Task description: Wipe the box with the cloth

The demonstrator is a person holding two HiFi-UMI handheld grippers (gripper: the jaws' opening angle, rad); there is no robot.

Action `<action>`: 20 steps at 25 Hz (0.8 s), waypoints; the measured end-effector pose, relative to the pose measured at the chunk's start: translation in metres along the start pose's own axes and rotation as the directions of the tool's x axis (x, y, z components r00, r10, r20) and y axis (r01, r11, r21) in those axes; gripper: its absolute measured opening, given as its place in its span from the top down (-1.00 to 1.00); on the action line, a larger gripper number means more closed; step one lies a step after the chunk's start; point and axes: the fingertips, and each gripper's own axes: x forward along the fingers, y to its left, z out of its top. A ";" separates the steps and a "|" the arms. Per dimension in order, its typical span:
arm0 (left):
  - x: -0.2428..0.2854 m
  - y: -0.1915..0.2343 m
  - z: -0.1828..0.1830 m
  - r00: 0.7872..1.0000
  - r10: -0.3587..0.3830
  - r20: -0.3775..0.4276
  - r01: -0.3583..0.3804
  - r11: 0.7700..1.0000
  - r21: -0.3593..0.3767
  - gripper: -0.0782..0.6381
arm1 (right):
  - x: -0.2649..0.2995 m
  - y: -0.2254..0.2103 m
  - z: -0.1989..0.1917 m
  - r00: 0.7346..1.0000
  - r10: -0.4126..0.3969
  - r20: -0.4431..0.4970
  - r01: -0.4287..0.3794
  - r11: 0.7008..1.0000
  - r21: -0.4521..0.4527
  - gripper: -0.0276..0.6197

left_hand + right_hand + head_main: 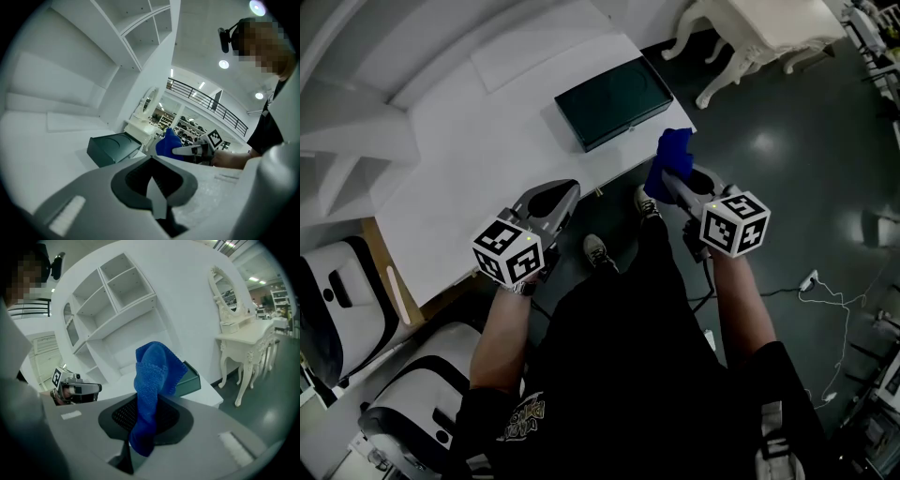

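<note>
Right hand-held gripper [667,186] clamps cloth [152,380], upright along its jaws; left hand-held gripper [557,197] closed.

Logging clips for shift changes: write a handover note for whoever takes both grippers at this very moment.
Right gripper: shut on the blue terry cloth, held up at the table's corner, short of the box.
Left gripper: shut, empty, over the white table.
Dark green rectangular box: closed, lying flat on the table.
Done: cloth is gripped.
Left: bring the cloth onto the box and wipe it.
</note>
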 end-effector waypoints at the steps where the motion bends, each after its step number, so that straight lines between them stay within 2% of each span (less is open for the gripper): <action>1: -0.003 -0.003 -0.005 1.000 -0.009 -0.006 0.009 1.000 -0.001 0.78 | -0.002 0.005 -0.006 1.000 -0.002 0.001 0.002 1.000 0.002 0.62; 7: -0.019 -0.015 -0.020 0.999 -0.036 -0.004 0.036 0.999 -0.027 0.78 | -0.019 0.027 -0.025 1.000 -0.014 -0.005 0.014 1.000 0.004 0.62; 15: -0.028 -0.017 -0.015 0.999 -0.045 0.023 0.046 0.999 -0.024 0.78 | -0.022 0.042 -0.024 1.000 -0.017 -0.026 0.016 0.999 -0.029 0.62; 20: -0.021 -0.014 -0.019 0.999 -0.054 0.007 0.054 0.998 -0.024 0.78 | -0.027 0.051 -0.023 1.000 -0.015 -0.022 0.015 1.000 -0.027 0.62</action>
